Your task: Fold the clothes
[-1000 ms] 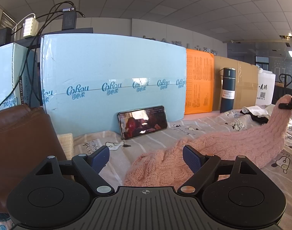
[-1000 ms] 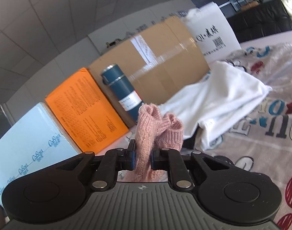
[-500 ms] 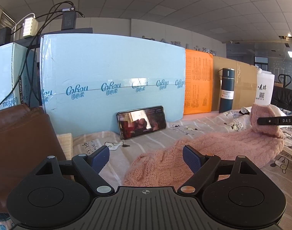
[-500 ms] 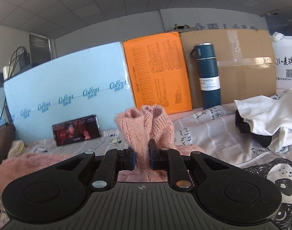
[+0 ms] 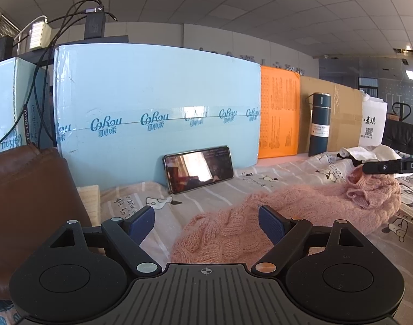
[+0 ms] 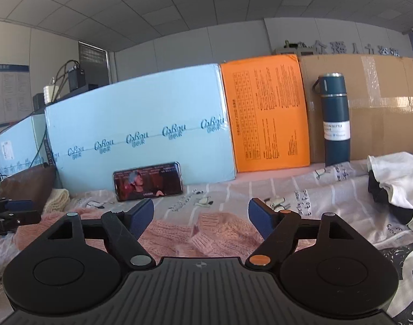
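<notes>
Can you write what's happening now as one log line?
fold clothes | left hand-held gripper: open | right hand-held gripper: open | sweater: on bed

The place looks like an office or storeroom fitted out as a folding station. A grid of ceiling tiles [image 5: 260, 8] runs overhead, raised lettering [image 6: 355, 50] lines the rear wall, and a blue carton [image 5: 157, 100], an orange carton [image 6: 266, 113] and a brown cardboard box [image 6: 382, 108] back a cartoon-print sheet [image 6: 315, 189].

bed sheet [image 6: 328, 189] | pink sweater [image 6: 222, 230] | phone [image 6: 148, 181] | bottle [image 6: 335, 119]
</notes>
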